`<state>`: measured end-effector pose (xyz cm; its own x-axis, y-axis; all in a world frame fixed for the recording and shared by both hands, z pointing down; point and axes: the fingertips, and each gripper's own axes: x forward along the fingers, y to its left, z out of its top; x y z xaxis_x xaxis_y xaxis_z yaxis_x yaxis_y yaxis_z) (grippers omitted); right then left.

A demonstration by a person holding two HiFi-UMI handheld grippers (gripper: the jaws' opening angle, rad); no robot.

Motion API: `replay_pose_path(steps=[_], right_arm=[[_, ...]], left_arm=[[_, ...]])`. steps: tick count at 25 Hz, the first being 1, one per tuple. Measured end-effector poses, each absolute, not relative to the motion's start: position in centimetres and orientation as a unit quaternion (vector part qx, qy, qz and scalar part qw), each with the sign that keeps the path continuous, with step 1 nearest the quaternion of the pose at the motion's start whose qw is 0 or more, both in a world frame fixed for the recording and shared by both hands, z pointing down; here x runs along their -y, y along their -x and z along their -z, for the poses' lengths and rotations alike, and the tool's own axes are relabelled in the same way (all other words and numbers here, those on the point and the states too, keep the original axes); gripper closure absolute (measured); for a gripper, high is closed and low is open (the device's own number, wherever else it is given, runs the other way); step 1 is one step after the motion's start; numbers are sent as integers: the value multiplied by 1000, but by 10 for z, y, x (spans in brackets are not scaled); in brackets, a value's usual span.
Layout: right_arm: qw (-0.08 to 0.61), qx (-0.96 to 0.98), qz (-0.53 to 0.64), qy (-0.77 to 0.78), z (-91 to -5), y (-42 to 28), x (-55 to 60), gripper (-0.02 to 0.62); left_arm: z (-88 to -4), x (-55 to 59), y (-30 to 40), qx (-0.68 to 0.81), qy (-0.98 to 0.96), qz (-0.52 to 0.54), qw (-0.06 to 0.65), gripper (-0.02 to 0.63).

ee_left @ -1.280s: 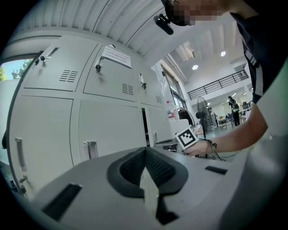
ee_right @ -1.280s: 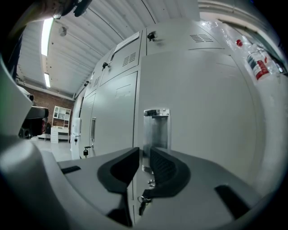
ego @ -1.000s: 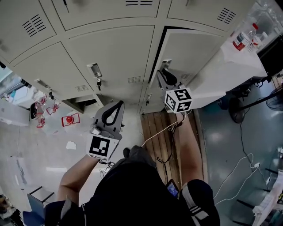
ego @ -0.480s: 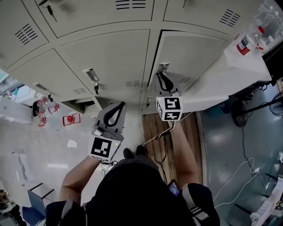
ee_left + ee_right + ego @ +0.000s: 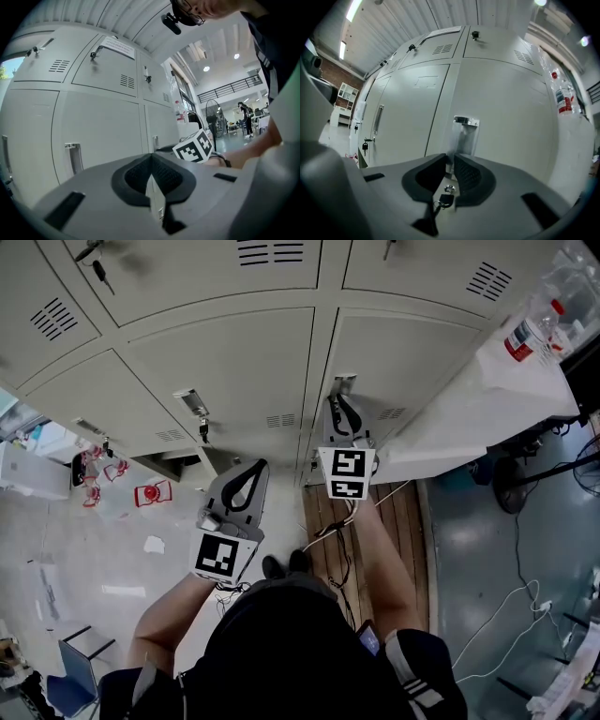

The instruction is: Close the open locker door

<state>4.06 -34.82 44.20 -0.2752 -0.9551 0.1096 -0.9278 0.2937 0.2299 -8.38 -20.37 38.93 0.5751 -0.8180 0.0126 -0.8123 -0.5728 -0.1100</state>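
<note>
Pressing at the locker door [image 5: 412,362], we are in the last part of the closing step: seen from the head camera, the door lies flush or very nearly flush with its neighbours in the grey locker bank, with only a thin dark seam along the edge beside its handle [image 5: 343,382]. The right tongs [image 5: 336,399] point level at the door and sit just below that handle, their tips at or right against the metal. In the right gripper view the two pads stand slightly apart with a narrow gap, gripping nothing; through the gap, just below the handle, we see the lock [image 5: 449,188] with a small key [image 5: 445,200] hanging from it. The left tongs [image 5: 256,465] hang well to the left of the handle and back from the lockers, pads closed together and empty, taking no part. We judge that the next move calls for a short, firm push straight into the door near the handle until the latch seats, then a straight pull back so the right tongs do not snag the key.
</note>
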Motion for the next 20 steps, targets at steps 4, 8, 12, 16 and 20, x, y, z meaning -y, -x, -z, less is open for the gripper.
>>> replay_pose_path(steps=[4, 8, 12, 16, 20], right_arm=[[117, 788, 65, -600, -442, -40, 348, 537], [126, 771, 78, -619, -443, -44, 349, 552], [120, 766, 79, -626, -441, -49, 351, 594], [130, 773, 84, -616, -442, -45, 353, 594], [131, 775, 78, -614, -445, -45, 356, 595]], left_arm=[[-389, 204, 85, -461, 886, 30, 45, 601], [-391, 204, 85, -463, 885, 30, 45, 603], [-392, 204, 87, -466, 883, 31, 43, 602], [-393, 204, 87, -466, 883, 31, 44, 603], [-393, 205, 88, -468, 882, 32, 44, 603]])
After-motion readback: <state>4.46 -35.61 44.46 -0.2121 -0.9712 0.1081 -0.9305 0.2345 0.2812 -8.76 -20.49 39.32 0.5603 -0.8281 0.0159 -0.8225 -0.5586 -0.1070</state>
